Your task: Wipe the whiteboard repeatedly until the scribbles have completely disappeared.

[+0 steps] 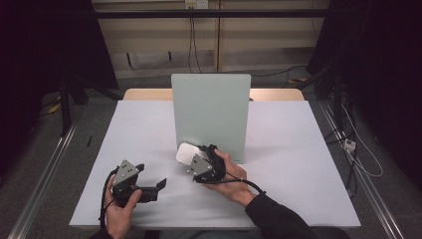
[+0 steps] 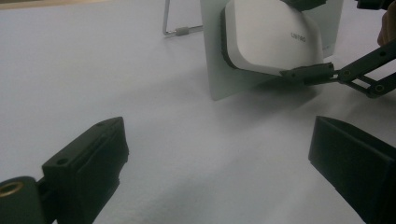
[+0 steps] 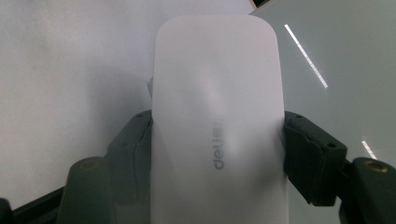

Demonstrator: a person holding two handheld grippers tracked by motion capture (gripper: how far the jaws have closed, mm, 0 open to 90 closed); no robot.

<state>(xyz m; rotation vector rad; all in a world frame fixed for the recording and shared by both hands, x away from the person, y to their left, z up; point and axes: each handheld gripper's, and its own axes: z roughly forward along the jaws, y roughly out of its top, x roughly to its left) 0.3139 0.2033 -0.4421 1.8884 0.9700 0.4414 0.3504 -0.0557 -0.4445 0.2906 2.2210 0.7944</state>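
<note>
A white rounded device [image 1: 185, 152] with grey "deli" lettering, shaped like a computer mouse, is held just above the white table. My right gripper [image 1: 191, 160] is shut on its two long sides, and in the right gripper view the device [image 3: 217, 93] sits between the black fingers [image 3: 306, 144]. It hangs right in front of the foot of an upright pale green panel [image 1: 211, 109]. In the left gripper view the device [image 2: 271, 39] shows a black ridged edge. My left gripper [image 1: 151, 175] rests at the front left of the table, open with nothing between its jaws [image 2: 219, 158].
The panel leans on a wire stand [image 2: 175, 31] behind it, mid-table. The white table sheet [image 1: 298, 149] extends to both sides. A wooden edge [image 1: 144, 93] shows at the back. Cables [image 1: 358, 149] lie on the floor to the right.
</note>
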